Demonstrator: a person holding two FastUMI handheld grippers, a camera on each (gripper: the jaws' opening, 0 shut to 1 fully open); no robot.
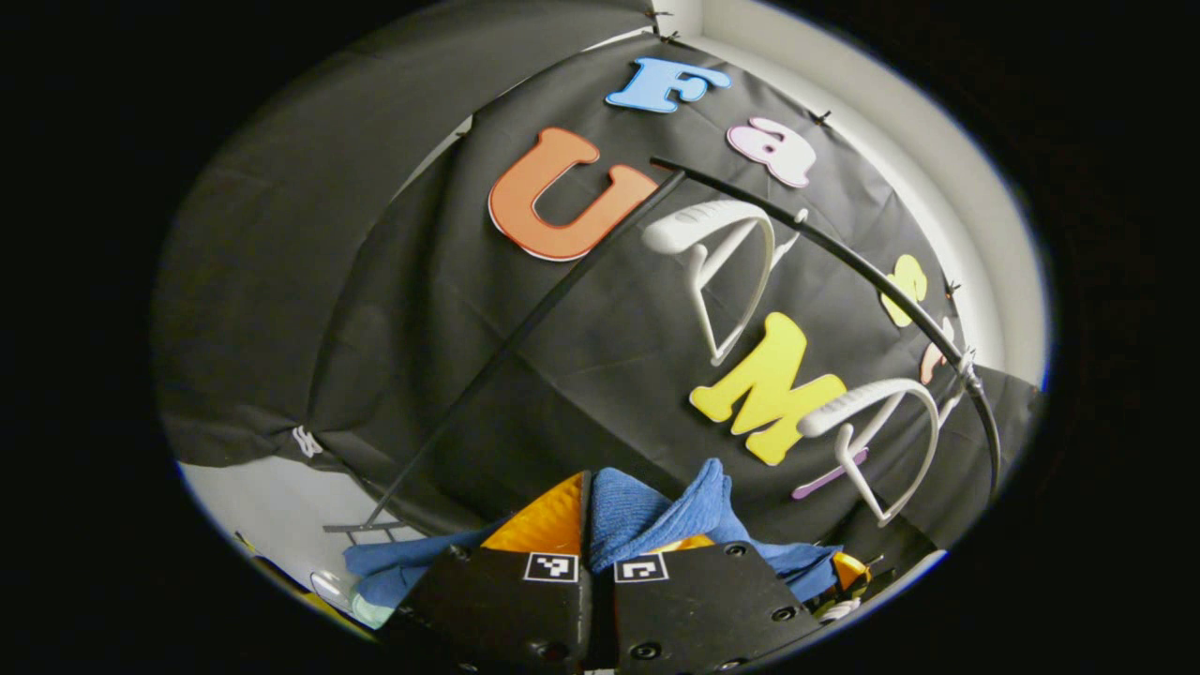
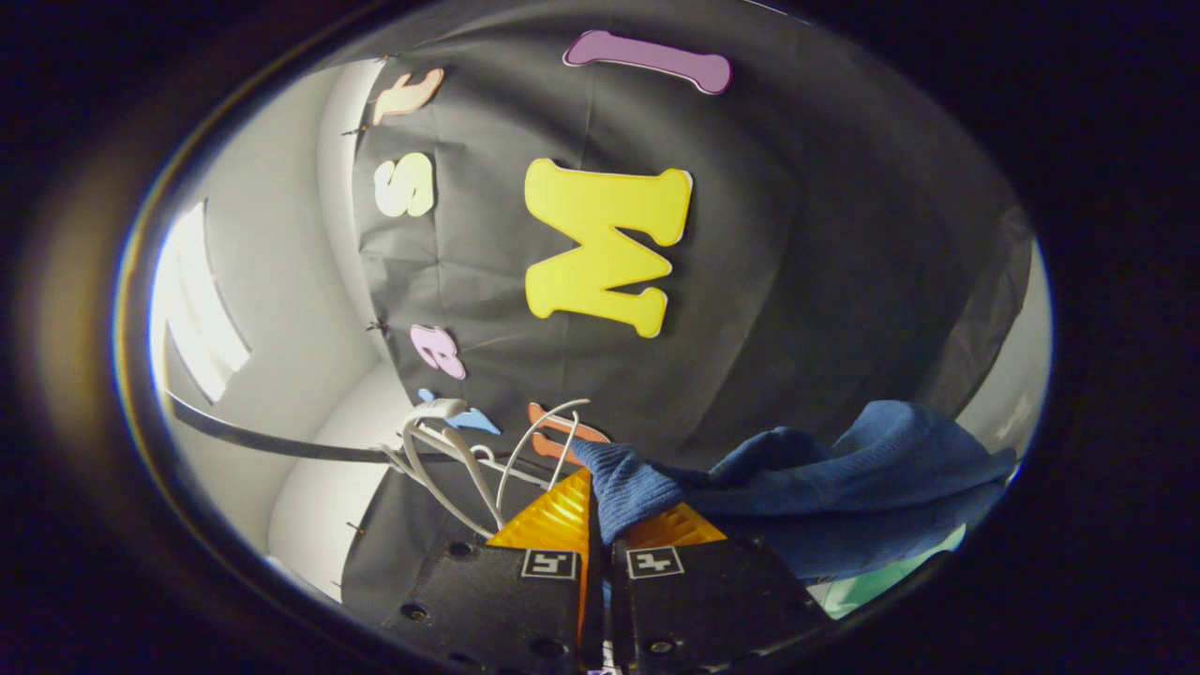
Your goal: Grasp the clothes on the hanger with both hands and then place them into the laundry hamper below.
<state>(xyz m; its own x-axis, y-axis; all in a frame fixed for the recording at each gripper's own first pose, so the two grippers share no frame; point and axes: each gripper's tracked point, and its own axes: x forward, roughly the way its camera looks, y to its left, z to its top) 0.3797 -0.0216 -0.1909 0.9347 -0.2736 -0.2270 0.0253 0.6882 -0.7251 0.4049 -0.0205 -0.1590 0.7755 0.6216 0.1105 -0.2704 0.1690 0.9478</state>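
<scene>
Left gripper (image 1: 600,548): my fingers are pressed together on a fold of the blue garment (image 1: 656,511), which bunches up between and just past the tips.
Right gripper (image 2: 600,525): I see the fingers nipped tight on a ribbed edge of the blue garment (image 2: 872,469); the rest trails off to their right.
Hangers: two white hangers (image 1: 722,272) hang on a black rail (image 1: 844,253) above and beyond my left fingers, both bare.

Both views ride close, face booth wall; share rail (image 1: 844,253), hangers (image 2: 450,450).
</scene>
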